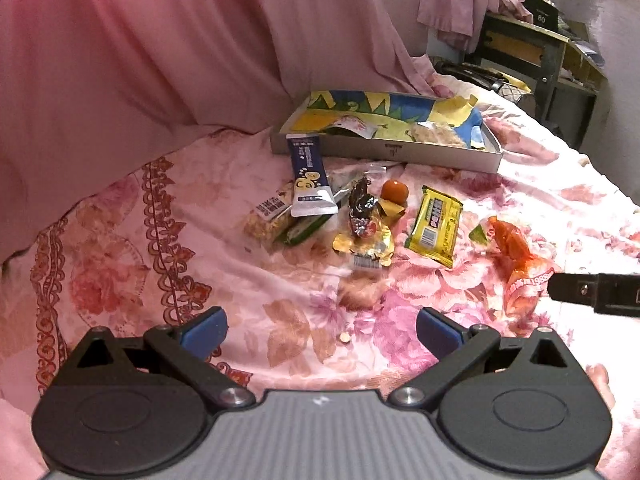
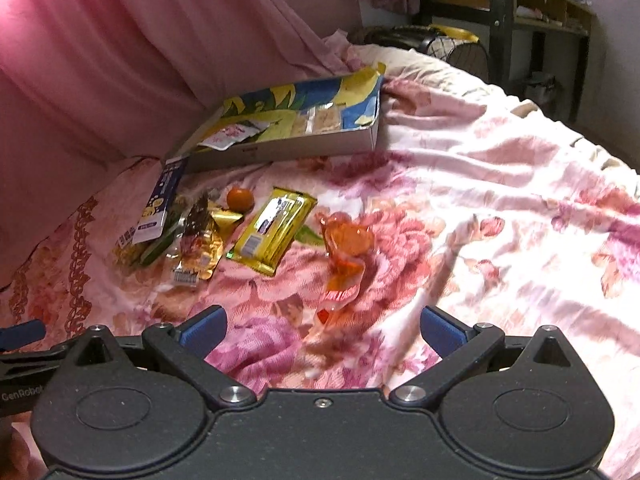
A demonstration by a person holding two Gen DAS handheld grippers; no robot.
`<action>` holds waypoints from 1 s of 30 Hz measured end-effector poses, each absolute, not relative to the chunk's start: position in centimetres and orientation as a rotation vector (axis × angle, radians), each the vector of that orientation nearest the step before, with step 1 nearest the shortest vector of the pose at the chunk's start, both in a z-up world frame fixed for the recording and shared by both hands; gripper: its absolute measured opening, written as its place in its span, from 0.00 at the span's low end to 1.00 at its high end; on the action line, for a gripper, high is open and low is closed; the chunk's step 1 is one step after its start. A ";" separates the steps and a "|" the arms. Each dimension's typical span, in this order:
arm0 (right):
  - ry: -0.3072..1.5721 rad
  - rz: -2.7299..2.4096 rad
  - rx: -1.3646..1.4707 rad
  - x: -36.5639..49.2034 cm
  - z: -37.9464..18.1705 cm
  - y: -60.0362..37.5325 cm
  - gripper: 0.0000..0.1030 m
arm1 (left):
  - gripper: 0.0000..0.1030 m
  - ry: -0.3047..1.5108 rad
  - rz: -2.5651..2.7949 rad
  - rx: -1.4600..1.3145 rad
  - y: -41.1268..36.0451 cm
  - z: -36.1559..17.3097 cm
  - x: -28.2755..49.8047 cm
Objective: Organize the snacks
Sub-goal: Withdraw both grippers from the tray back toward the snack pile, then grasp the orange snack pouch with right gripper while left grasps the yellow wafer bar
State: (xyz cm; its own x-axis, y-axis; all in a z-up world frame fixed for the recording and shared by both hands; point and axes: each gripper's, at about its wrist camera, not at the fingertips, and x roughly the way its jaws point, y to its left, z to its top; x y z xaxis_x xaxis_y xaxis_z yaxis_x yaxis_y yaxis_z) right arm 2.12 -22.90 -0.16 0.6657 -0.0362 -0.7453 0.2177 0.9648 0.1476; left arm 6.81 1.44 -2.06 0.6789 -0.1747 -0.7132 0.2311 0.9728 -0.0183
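Two tools wide open and empty over snacks scattered on a flowered bed.

Left tool (image 1: 322, 330) and right tool (image 2: 322, 330), blue pads spread far apart, gripping nothing, above the floral bedspread (image 2: 500, 216). Just ahead of the right tool: an orange wrapper (image 2: 346, 248), crumpled on the cloth. Ahead and to its left: a yellow packet (image 2: 272, 232), a gold foil wrapper (image 2: 202, 254), a small orange fruit (image 2: 240, 198) and a blue-and-white sachet (image 2: 160, 204) leaning on a heap of other packets. Farther ahead, beyond the loose snacks: a shallow box (image 2: 320, 146) lined in blue and yellow, a few packets already inside. Behind the box, a pink curtain (image 1: 180, 48); far ahead to the right, a shelf unit (image 1: 552, 52).
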 end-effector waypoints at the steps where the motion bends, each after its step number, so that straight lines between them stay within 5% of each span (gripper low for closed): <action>1: 0.841 -0.139 0.235 2.2 -0.3 -23.0 0.99 | 1.00 0.794 -0.228 0.077 1.4 -2.1 6.8; 20: 1.030 -0.141 0.174 11.0 -0.9 -28.3 0.99 | 1.00 0.830 -0.343 0.116 -1.0 -3.1 8.5; 30: 1.141 -0.170 0.362 14.0 -4.1 -32.1 0.99 | 1.00 0.849 -0.491 0.212 -6.1 -5.0 13.5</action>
